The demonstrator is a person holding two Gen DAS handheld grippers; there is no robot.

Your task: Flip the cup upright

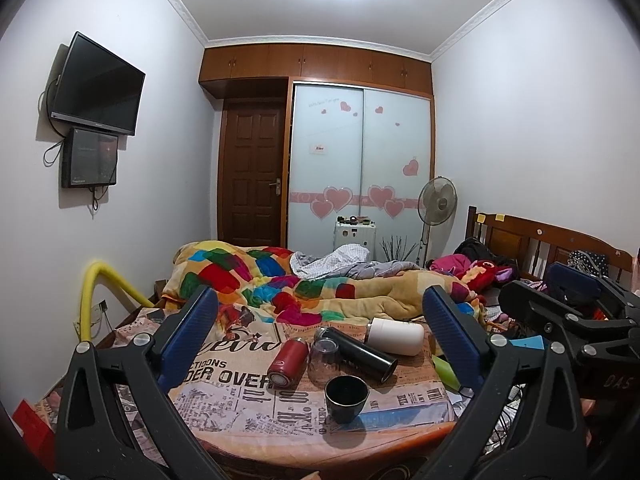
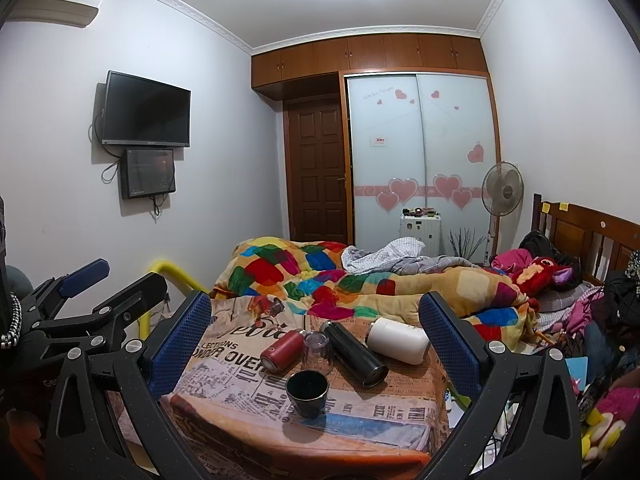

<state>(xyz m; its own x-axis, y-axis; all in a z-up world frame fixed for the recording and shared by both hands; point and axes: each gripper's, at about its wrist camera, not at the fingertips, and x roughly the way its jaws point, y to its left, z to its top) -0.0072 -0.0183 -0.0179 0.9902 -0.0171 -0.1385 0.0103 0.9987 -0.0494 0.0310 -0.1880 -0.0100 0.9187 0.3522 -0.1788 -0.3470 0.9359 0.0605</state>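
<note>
A dark cup (image 1: 345, 397) stands upright, mouth up, near the front edge of a newspaper-print cloth (image 1: 240, 408); it also shows in the right wrist view (image 2: 307, 393). Behind it a clear glass (image 1: 323, 360) (image 2: 317, 350) stands upside down. A red flask (image 1: 288, 362) (image 2: 281, 350), a black flask (image 1: 356, 354) (image 2: 354, 354) and a white flask (image 1: 396, 335) (image 2: 398, 339) lie on their sides. My left gripper (image 1: 320, 344) is open and empty, back from the cups. My right gripper (image 2: 316, 344) is open and empty too.
A bed with a patchwork blanket (image 1: 280, 280) lies behind the cloth. The right gripper's body (image 1: 568, 320) is at the right of the left wrist view; the left gripper's body (image 2: 80, 308) is at the left of the right wrist view. A yellow padded rail (image 1: 96, 288) stands left.
</note>
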